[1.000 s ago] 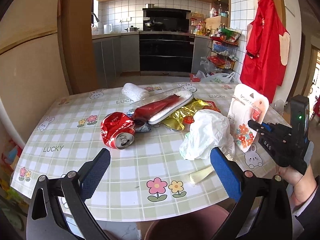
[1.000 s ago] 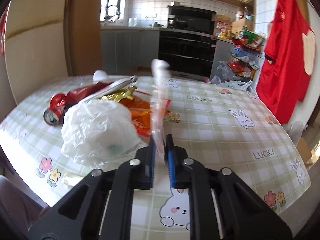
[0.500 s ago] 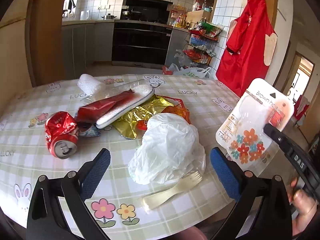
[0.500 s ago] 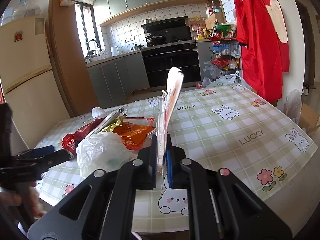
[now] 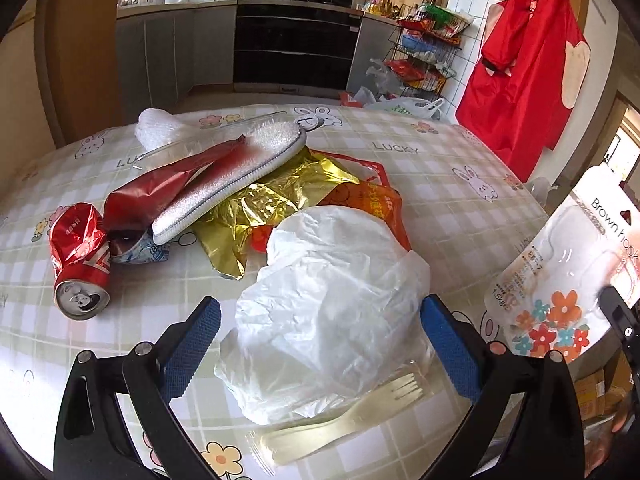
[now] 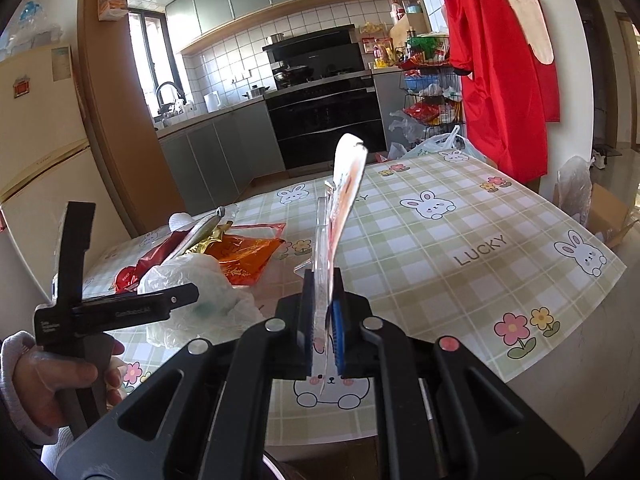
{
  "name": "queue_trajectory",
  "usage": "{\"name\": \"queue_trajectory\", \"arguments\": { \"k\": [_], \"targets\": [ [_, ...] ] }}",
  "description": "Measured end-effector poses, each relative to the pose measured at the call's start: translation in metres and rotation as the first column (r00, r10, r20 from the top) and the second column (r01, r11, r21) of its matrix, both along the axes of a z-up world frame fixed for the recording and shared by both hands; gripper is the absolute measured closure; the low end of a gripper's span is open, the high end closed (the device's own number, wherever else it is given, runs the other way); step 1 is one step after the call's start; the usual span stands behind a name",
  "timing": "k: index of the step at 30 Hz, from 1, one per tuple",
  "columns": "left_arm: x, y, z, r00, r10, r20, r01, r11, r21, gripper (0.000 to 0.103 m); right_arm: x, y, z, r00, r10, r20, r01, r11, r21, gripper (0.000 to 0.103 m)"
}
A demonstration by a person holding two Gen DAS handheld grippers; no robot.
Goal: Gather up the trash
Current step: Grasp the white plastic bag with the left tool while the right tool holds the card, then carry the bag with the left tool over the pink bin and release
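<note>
Left wrist view: left gripper (image 5: 320, 332) is standing wide apart, straddling the white plastic bag (image 5: 328, 300) lying on the table (image 5: 440, 184).
Right wrist view: right gripper (image 6: 322, 320) is pinching the hook package (image 6: 340, 208) upright above the table's edge.

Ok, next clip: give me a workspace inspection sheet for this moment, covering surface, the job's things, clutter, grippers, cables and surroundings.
Surface: table under a checked cloth with rabbits and flowers.
Job's things: crushed red can, red wrapper, gold foil, orange packet, white plastic bag, plastic fork, all lying on the cloth; hook package held up off it.
Clutter: silver pouch across the wrappers; bubble wrap behind.
Grippers: left gripper open, straddling the bag; right gripper shut on the hook package.
Cables: nothing seen.
Surroundings: kitchen, oven, wire rack, red garment hanging.
</note>
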State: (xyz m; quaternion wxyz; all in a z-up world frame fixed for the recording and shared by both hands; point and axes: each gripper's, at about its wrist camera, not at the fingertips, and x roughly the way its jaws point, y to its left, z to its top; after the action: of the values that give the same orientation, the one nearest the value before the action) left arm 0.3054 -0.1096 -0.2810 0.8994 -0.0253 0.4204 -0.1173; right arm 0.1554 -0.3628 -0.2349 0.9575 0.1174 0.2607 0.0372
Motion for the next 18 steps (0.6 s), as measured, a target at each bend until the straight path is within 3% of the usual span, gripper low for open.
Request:
{"name": "queue_trajectory", "arguments": {
  "k": [2, 4, 7, 12, 18],
  "targets": [
    [0.004, 0.003, 0.001, 1.000, -0.005, -0.007, 0.004, 1.000, -0.017, 0.017, -0.001, 0.000, 0.000, 1.000, 0.001, 0.002, -0.001, 1.000, 0.001, 0.092],
    [0.005, 0.003, 0.006, 0.999, -0.032, -0.006, 0.032, 0.999, -0.025, 0.037, -0.001, 0.002, 0.000, 1.000, 0.000, 0.004, 0.000, 1.000, 0.001, 0.092],
    [0.000, 0.000, 0.016, 0.998, -0.054, 0.020, 0.055, 0.998, -0.024, 0.051, -0.001, 0.003, 0.001, 1.000, -0.002, 0.009, 0.002, 1.000, 0.003, 0.092],
    [-0.012, -0.001, 0.034, 0.994, -0.082, 0.071, 0.086, 0.995, -0.049, 0.062, -0.002, 0.004, 0.003, 1.000, -0.005, 0.015, 0.005, 1.000, 0.006, 0.092],
    [-0.027, -0.001, 0.062, 0.976, -0.119, 0.184, 0.124, 0.992, -0.020, 0.065, -0.004, 0.006, 0.008, 1.000, -0.001, 0.025, 0.001, 1.000, 0.007, 0.092]
  ]
}}
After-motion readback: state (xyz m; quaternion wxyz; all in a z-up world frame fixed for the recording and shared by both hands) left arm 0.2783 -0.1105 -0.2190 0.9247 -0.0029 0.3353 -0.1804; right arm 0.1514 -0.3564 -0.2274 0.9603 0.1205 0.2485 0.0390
